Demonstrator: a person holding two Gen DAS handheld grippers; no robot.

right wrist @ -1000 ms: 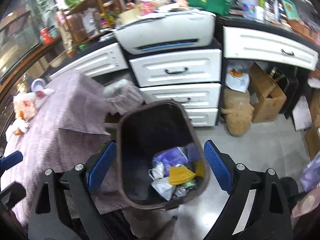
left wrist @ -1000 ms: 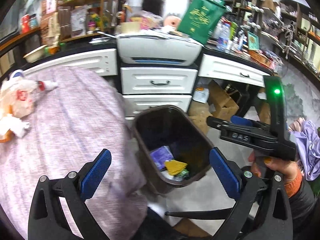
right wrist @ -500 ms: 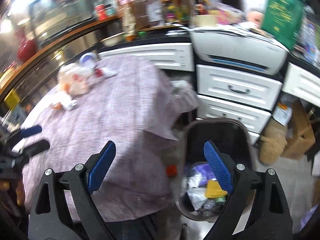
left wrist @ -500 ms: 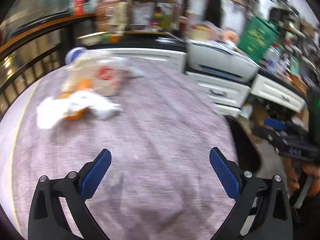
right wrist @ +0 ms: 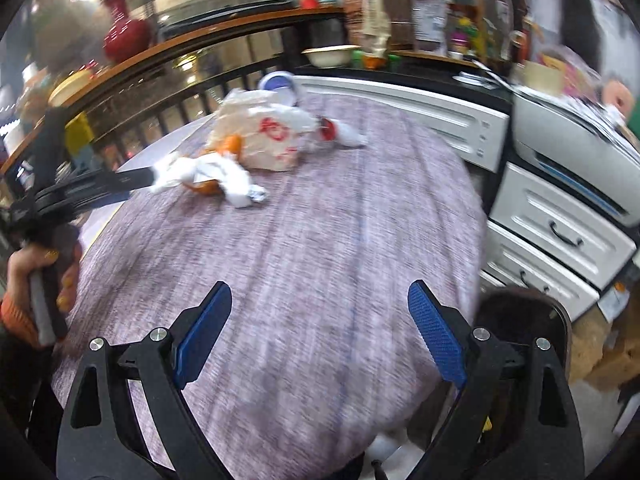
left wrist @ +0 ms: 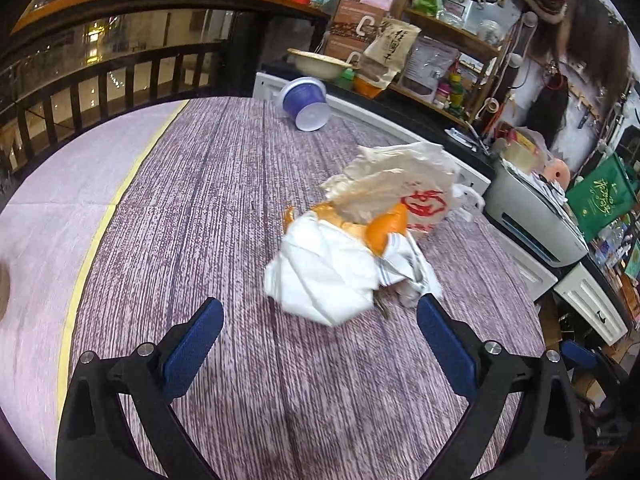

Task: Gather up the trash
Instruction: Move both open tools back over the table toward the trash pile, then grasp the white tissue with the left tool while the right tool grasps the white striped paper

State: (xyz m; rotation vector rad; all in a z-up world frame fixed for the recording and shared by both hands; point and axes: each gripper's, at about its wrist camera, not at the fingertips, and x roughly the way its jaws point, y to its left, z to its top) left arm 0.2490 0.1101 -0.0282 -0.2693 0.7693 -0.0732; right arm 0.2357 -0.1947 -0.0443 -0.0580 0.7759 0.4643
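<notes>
A pile of trash lies on the purple-clothed table (left wrist: 224, 184): a crumpled white tissue wad (left wrist: 328, 276), orange peel (left wrist: 384, 228), and a white paper bag with red print (left wrist: 404, 192). My left gripper (left wrist: 320, 344) is open and empty, just short of the tissue wad. In the right wrist view the same tissue (right wrist: 208, 172), bag (right wrist: 264, 136) and a white tube with a red cap (right wrist: 340, 132) lie far ahead. My right gripper (right wrist: 320, 332) is open and empty over the table. The left gripper (right wrist: 120, 184) reaches the tissue from the left.
A blue cup (left wrist: 306, 102) lies on its side at the table's far edge. The brown trash bin (right wrist: 524, 320) stands on the floor at the table's right. White drawers (right wrist: 560, 236) and a printer (right wrist: 576, 148) line the right side. A railing (left wrist: 100, 76) runs behind.
Both grippers swung away from the trash bin toward the table. The left gripper has closed in on the tissue pile; the right one now looks across the table.
</notes>
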